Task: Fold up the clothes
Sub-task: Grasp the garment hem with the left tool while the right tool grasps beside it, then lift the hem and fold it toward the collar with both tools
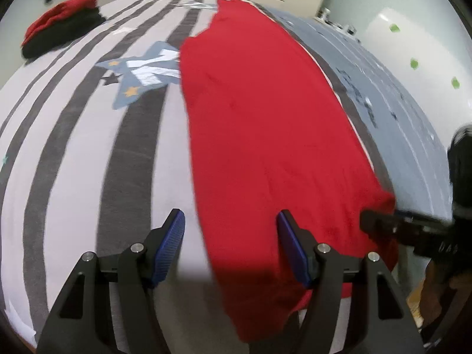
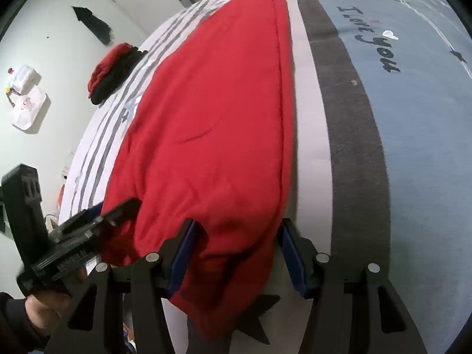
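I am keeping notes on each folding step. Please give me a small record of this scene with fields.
surface: bed with striped cover
garment: red garment, lying as a long strip along the bed
near end: hangs over the bed edge
left gripper: jaws apart, garment edge between them
right gripper: jaws apart around the garment's near end
also on bed: folded red and black pile

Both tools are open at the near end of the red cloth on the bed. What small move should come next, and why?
Probably close both on the near edge. The red garment lies long and flat on the striped bed cover. Its near end sits between the open pads of the right tool. In the left tool only its edge reaches in, so shift that one slightly inward first.
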{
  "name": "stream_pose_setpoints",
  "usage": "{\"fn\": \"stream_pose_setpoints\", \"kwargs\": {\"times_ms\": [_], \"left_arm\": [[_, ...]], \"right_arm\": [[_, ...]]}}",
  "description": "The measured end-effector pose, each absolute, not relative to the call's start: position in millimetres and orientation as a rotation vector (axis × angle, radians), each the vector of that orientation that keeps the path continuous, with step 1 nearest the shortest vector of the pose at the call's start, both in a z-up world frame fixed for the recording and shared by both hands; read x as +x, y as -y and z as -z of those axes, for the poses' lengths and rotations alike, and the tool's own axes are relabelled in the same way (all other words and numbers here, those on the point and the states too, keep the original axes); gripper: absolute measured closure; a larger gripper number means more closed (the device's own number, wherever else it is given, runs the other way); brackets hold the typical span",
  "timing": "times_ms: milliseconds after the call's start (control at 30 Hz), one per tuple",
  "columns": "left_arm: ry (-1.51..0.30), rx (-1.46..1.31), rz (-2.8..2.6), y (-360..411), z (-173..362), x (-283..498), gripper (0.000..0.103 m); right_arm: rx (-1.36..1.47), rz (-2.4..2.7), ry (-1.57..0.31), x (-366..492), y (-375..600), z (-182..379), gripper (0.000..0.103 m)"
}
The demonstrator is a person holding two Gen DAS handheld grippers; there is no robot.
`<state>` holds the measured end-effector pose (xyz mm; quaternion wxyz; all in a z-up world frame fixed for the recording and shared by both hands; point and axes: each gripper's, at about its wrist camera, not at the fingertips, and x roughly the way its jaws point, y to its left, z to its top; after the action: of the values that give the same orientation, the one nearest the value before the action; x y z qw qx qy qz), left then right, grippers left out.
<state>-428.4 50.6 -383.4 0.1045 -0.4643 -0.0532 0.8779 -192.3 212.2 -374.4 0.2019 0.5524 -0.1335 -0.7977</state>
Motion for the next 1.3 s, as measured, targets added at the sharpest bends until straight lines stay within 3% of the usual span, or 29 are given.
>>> {"fn": "stream_pose_setpoints", "kwargs": {"times_ms": [167,200,233,267,300,533,867,1067,1300], "left_arm": [[0.115,-1.355,-2.568,-59,386,-417,0.073],[0.101,-1.355,-2.554,-62,385,-417,0.084],[0.075,-1.352,-2.541,-66,382,-417,0.09],[0.049,-1.344,-2.539,-69,379,-417,0.091],[0.034,-1.331,-2.538,-70,375,-416,0.092],[0.014,-1.203,-2.512,-50,313,-382,0.093],[0.056,-1.387,-2.287,-75,209,-196,0.093],[0.144,-1.369,-2.351,-63,191,-188,0.093],[0.182,-1.238,-2.452,-53,145,-222,0.092]], "right_arm": [[1.539,2.231,0.344,-185,-204,381,0.053],[1.536,2.227,0.344,-183,-205,380,0.056],[1.536,2.22,0.34,-182,-206,381,0.068],[1.536,2.213,0.336,-181,-207,381,0.086],[1.528,2.202,0.336,-181,-206,379,0.09],[1.405,2.216,0.249,-147,-205,320,0.091],[1.487,2.016,0.202,-39,-204,226,0.091],[1.529,2.03,0.291,-33,-200,207,0.091],[1.354,2.151,0.294,-93,-192,159,0.091]]}}
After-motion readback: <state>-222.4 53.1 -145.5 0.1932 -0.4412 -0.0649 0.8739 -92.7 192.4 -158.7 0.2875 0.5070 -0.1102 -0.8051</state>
